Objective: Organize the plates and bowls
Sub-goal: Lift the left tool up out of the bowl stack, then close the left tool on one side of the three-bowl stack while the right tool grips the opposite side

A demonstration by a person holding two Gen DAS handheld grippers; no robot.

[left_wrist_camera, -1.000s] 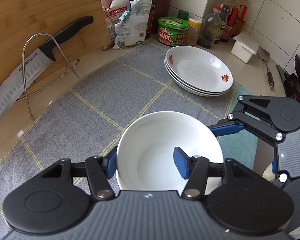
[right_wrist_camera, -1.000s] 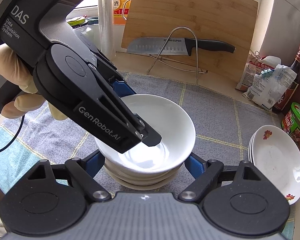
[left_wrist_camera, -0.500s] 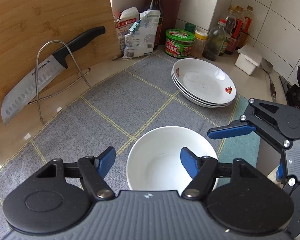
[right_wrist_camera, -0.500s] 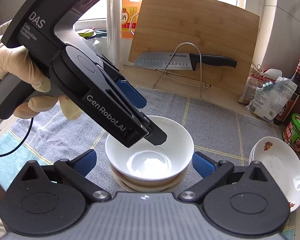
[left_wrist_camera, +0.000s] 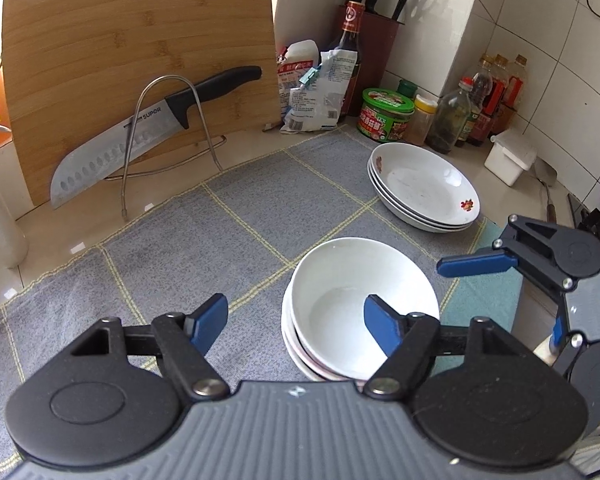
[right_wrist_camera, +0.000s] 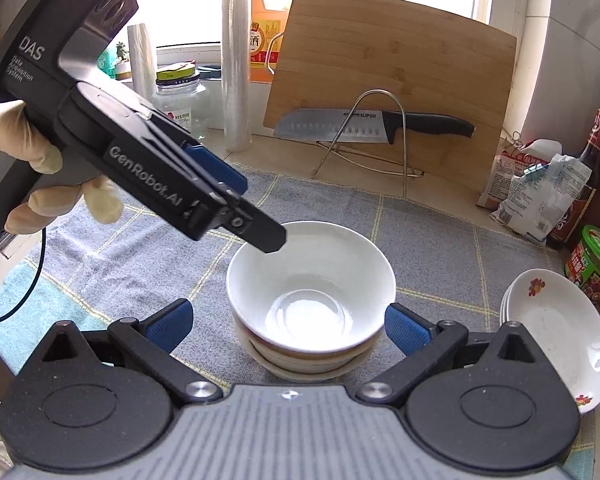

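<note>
Leftmost, in the right wrist view: a gloved hand (right_wrist_camera: 40, 168) at nine o'clock, gripping the left tool (right_wrist_camera: 260, 216), tip hovering just above the ten o'clock rim of the top bowl (right_wrist_camera: 310, 280). In the left wrist view, left tool (left_wrist_camera: 296, 322) with jaws opening, about half spread, nothing pressed between the blue pads; right pad over the bowl's inside, left pad over the grey mat (left_wrist_camera: 180, 248), clear of the rim. Top bowl (left_wrist_camera: 360, 292) nested upright on a stack of bowls (right_wrist_camera: 308, 360) at centre of the mat, on the bench (left_wrist_camera: 52, 240).

Behind, at twelve o'clock: bamboo cutting board (right_wrist_camera: 392, 92) leaning upright, knife (right_wrist_camera: 372, 124) resting across a wire rack (right_wrist_camera: 376, 132) in front of it.

Near centre bottom: right tool (right_wrist_camera: 288, 322) spread as wide as it goes, pads either side of the bowl stack and apart from it, holding nothing. Same tool seen at three o'clock in the left wrist view (left_wrist_camera: 516, 284).

Rightmost, at four o'clock: stack of shallow plates (right_wrist_camera: 556, 328) with small red flower marks, beside the bowls but not touching. Beyond, a green-lidded jar (right_wrist_camera: 596, 258) and crumpled bags (right_wrist_camera: 540, 196).
</note>
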